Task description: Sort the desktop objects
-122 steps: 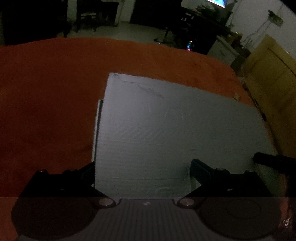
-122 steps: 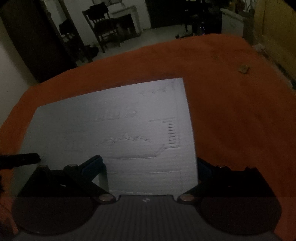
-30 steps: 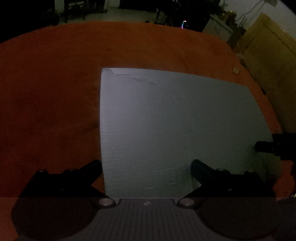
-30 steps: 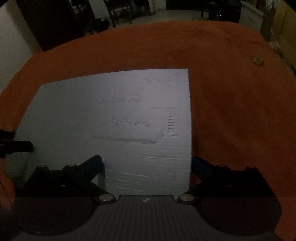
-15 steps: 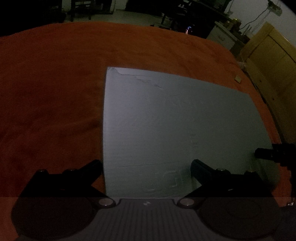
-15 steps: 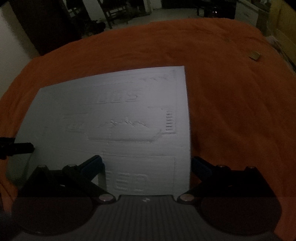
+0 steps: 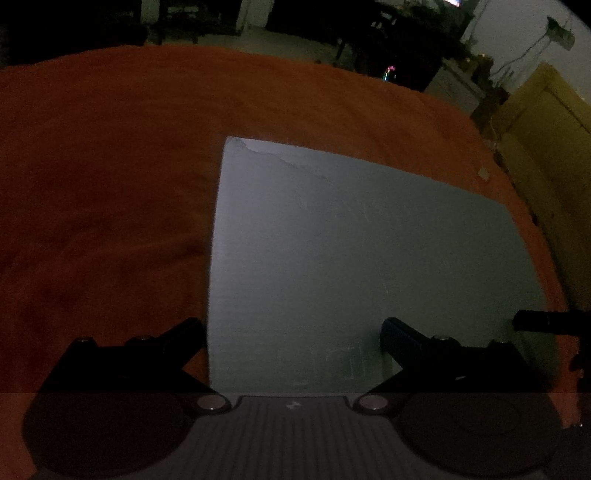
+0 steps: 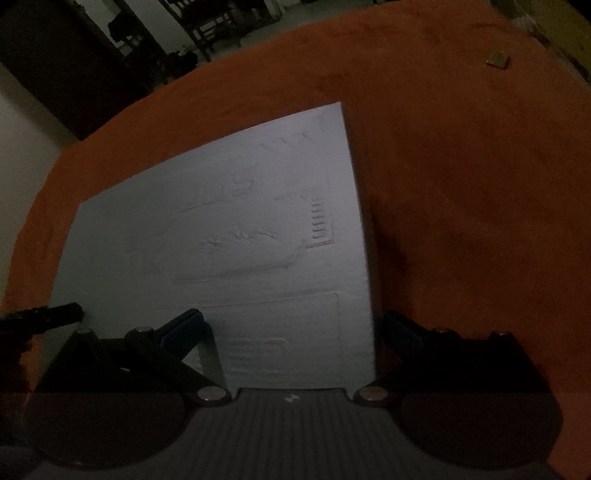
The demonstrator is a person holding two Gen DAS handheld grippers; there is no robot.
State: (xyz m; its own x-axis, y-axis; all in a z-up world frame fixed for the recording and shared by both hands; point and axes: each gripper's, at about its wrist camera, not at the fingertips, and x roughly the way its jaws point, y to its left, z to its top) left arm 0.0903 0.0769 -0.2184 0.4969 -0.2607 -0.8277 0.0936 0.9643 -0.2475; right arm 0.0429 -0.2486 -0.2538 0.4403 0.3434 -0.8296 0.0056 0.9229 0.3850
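Both grippers spread wide over a flat grey board, gripping nothing.

Left gripper [image 7: 291,328] straddles the board's [image 7: 362,258] left edge at lower centre; right gripper [image 8: 291,325] straddles its right edge. The board [image 8: 229,236] is rectangular, thin and matte, with faint embossed lines and a chipped far corner, lying on fuzzy orange cloth [image 7: 110,166]. Small tan block [image 8: 498,59] sits upper right, well apart. Dim room with chairs [image 8: 218,22] beyond.
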